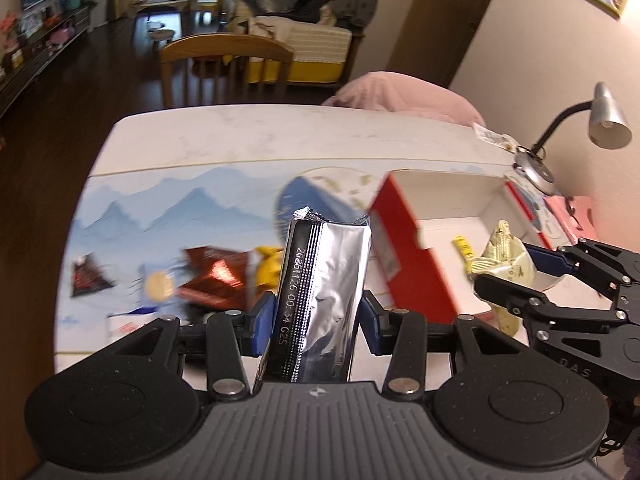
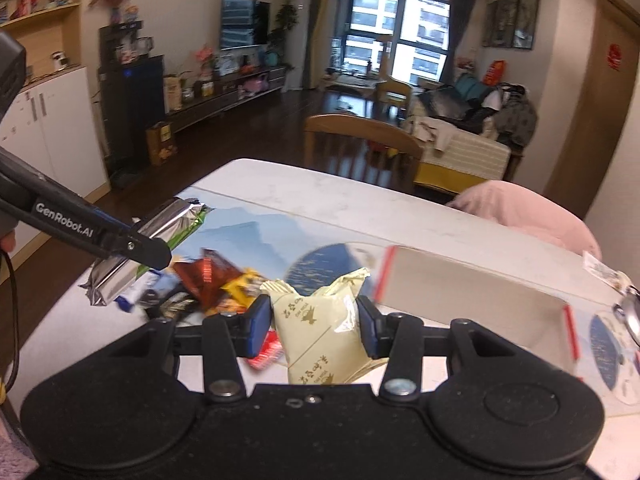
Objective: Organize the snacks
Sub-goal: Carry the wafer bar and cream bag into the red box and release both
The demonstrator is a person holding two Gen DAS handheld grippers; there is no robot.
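My left gripper is shut on a long silver foil snack packet held upright above the table. The same silver packet and left gripper show at the left of the right wrist view. My right gripper is shut on a cream-coloured puffed snack bag. That cream bag and the right gripper hang over the red and white box. A pile of loose snacks lies on the table mat, blurred, left of the box.
A silver desk lamp stands at the table's right side by the wall. A pink cushion lies behind the table, and a wooden chair stands at its far edge. The mat has a blue mountain print.
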